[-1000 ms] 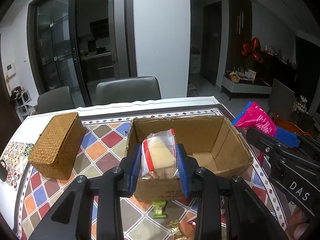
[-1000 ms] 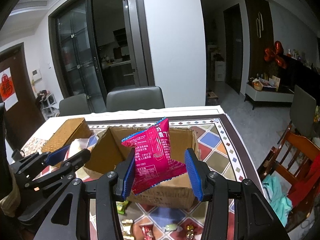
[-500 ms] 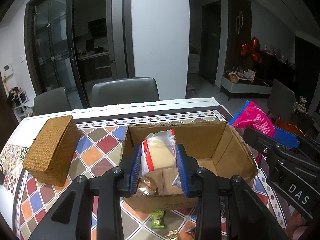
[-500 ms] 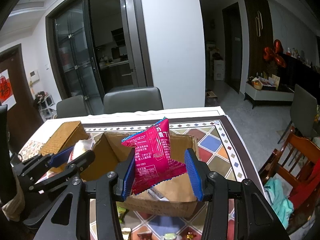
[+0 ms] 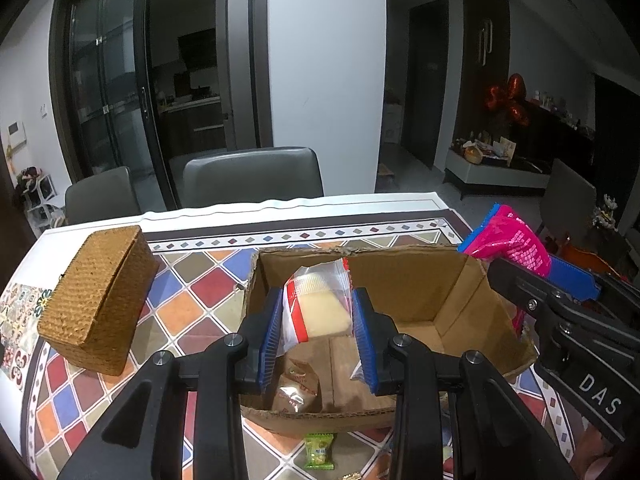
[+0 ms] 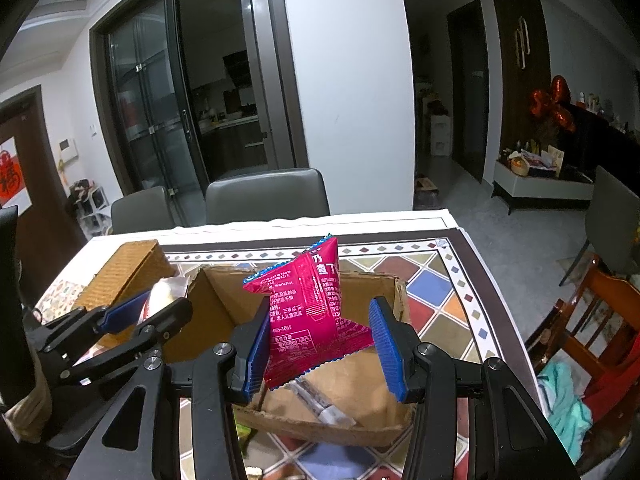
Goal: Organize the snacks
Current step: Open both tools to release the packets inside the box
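Between the blue ribbed pads of the left gripper (image 5: 318,332): a clear plastic packet with red print and a pale yellow cake inside (image 5: 316,308), pinched on both sides, jaws narrow. Packet held upright above the inside of the open brown cardboard box (image 5: 400,280), near its left wall.

Right gripper (image 6: 320,344): jaws a little wider, blue pads clamped on a magenta foil snack bag with white print and a blue top seam (image 6: 310,312). Left pad flat against the bag; right pad meets only the bag's lower right corner. Bag tilted, hanging over the same box, towards its right side. In the left view the bag shows at the right edge, by the box's right wall.

Box floor: a small brownish wrapped snack (image 5: 298,384) at front left; a clear-wrapped stick-shaped item (image 6: 320,400) seen from the right wrist.

Outside the box, on the tablecloth with coloured diamond tiles (image 5: 192,280): a small green-wrapped candy (image 5: 319,450) just in front of the box; a woven tan wicker box with lid (image 5: 100,296) well to the left. Two grey chairs (image 5: 252,176) at the table's far side.
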{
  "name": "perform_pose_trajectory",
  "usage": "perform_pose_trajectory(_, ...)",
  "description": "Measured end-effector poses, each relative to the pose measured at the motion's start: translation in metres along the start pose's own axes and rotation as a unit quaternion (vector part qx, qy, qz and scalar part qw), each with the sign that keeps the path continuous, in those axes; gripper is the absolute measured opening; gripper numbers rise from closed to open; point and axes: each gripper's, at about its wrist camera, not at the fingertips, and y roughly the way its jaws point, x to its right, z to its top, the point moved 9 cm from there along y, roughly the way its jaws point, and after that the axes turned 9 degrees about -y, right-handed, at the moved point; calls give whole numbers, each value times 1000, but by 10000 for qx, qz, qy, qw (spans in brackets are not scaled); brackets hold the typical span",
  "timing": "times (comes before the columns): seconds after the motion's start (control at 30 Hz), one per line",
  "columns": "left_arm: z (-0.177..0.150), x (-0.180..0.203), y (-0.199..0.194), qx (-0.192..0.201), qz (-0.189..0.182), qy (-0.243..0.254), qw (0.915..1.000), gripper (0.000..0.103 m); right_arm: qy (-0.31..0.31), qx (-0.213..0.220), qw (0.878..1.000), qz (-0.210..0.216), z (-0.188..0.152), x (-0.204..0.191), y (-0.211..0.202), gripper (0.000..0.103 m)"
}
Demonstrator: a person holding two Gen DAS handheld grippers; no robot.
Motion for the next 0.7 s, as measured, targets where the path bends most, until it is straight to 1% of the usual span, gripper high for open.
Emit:
perform_pose_trajectory(0.27,-4,-1,10,-86,44,5,10000,36,36,-109,9999,70,-3,0,13,49)
perform_pose_trajectory(0.33,-5,-1,12,-96,36,-6,9999,40,29,-145,9999,86,-4,0,16,49)
perform_pose_trajectory(0.43,-4,-3,11,-61,57,-30,10000,49,7,-156,9998,104,-4,-2,17,50)
perform_pose_trajectory(0.47,-3,-4,10,-35,76,-48,10000,54,2,-152,9998,119,-4,-2,17,54)
perform_pose_trajectory(0.5,-2,-6,8,0,97,-78,9999,58,4,-136,9998,118,-4,-1,17,63)
perform_pose_trajectory(0.6,-1,-9,6,37,91,-141,9999,65,49,-54,10000,30,-2,3,14,80)
perform_pose_trajectory(0.63,0,-9,5,43,92,-141,9998,66,57,-30,10000,-16,-2,5,12,81)
perform_pose_trajectory(0.7,1,-10,2,81,112,-148,9998,70,66,-15,10000,-40,-1,6,11,81)
